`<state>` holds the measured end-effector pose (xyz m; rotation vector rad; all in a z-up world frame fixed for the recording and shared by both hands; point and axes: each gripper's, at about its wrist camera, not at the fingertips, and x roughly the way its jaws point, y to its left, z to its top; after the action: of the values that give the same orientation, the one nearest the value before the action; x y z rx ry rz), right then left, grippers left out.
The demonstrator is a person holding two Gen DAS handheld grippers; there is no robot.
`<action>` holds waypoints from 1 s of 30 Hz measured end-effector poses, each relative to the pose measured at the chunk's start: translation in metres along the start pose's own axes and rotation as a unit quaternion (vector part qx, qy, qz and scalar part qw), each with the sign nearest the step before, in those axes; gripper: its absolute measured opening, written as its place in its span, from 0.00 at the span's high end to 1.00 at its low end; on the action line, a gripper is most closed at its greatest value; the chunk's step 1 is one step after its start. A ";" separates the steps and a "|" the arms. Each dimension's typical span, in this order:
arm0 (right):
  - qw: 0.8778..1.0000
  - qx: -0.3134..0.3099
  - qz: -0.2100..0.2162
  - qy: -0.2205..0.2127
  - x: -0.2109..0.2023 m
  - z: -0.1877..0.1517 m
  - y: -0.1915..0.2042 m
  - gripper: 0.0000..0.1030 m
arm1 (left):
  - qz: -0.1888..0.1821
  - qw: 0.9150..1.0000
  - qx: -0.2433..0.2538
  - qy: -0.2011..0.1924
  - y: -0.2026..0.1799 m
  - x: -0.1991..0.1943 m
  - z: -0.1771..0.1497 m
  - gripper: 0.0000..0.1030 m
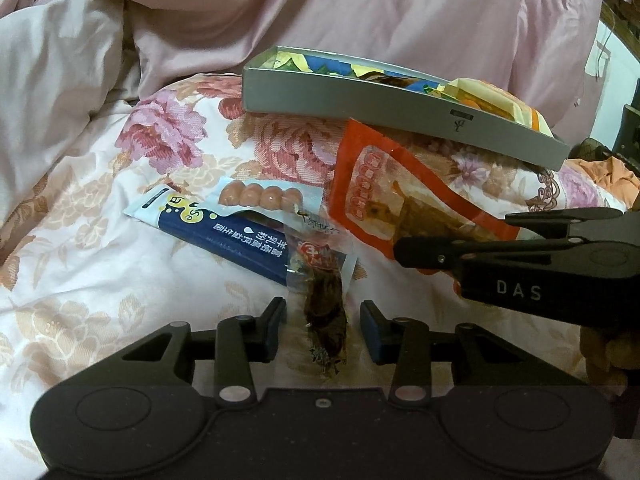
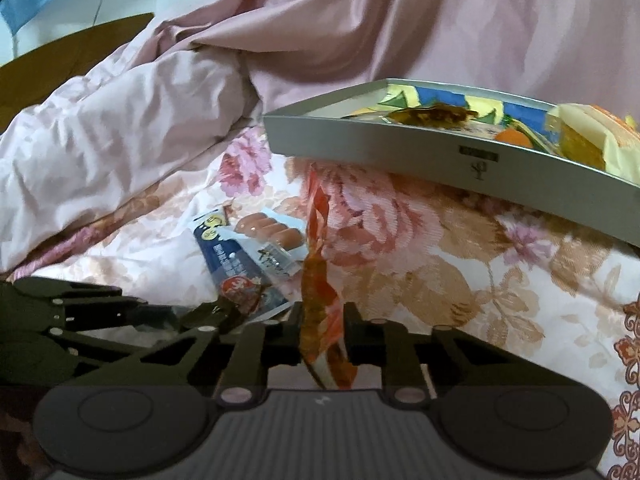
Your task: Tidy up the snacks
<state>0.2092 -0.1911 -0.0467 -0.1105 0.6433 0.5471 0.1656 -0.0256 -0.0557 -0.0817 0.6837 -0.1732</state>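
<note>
My left gripper (image 1: 323, 322) is open, with a clear packet of dark dried meat (image 1: 325, 312) lying between its fingers on the floral bedspread. A blue and white sachet (image 1: 224, 236) and a pack of small sausages (image 1: 260, 196) lie just beyond. My right gripper (image 2: 322, 330) is shut on an orange-red snack pouch (image 2: 320, 296), held edge-on; in the left wrist view the pouch (image 1: 384, 184) lies flat with the right gripper (image 1: 404, 254) at its near edge. A grey shallow box (image 1: 400, 116) holding several snacks sits behind; it also shows in the right wrist view (image 2: 440, 160).
Crumpled pink bedding (image 1: 320, 12) rises behind the box and to the left (image 2: 120, 128). The floral bedspread (image 2: 460, 280) extends to the right in front of the box. The left gripper body (image 2: 80, 312) sits low at the left of the right wrist view.
</note>
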 end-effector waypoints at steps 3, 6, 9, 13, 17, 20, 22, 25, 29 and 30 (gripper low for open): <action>1.000 -0.010 -0.004 -0.002 -0.001 0.000 0.003 0.82 | 0.002 1.000 -0.005 0.000 -0.001 -0.002 -0.001 0.59; 1.000 -0.018 -0.005 -0.002 -0.002 0.000 0.004 0.83 | 0.004 1.000 -0.014 -0.002 -0.002 -0.005 -0.003 0.59; 0.999 -0.037 -0.010 -0.006 -0.002 -0.001 0.009 0.83 | 0.009 1.000 -0.005 -0.005 -0.005 -0.008 -0.006 0.59; 0.998 -0.060 -0.015 -0.014 -0.005 -0.001 0.013 0.84 | 0.023 0.999 0.015 -0.019 -0.011 -0.012 -0.008 0.60; 0.995 -0.086 -0.028 -0.028 -0.009 0.000 0.019 0.84 | 0.032 0.999 0.024 -0.028 -0.013 -0.014 -0.010 0.60; 0.993 -0.108 -0.041 -0.037 -0.011 -0.001 0.023 0.84 | 0.038 0.998 0.030 -0.037 -0.015 -0.016 -0.011 0.60; 0.991 -0.118 -0.047 -0.042 -0.012 -0.002 0.025 0.84 | 0.043 0.998 0.034 -0.044 -0.016 -0.018 -0.011 0.60; 0.989 -0.128 -0.053 -0.052 -0.014 -0.001 0.027 0.84 | 0.047 0.997 0.037 -0.056 -0.018 -0.021 -0.011 0.60; 0.987 -0.135 -0.062 -0.065 -0.017 -0.001 0.028 0.84 | 0.052 0.995 0.045 -0.069 -0.021 -0.023 -0.012 0.61; 0.986 -0.136 -0.063 -0.067 -0.017 -0.001 0.029 0.84 | 0.053 0.995 0.047 -0.072 -0.021 -0.024 -0.012 0.61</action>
<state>0.1825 -0.1746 -0.0350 -0.3662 0.4236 0.5128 0.1369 -0.0424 -0.0477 0.0323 0.5338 -0.0953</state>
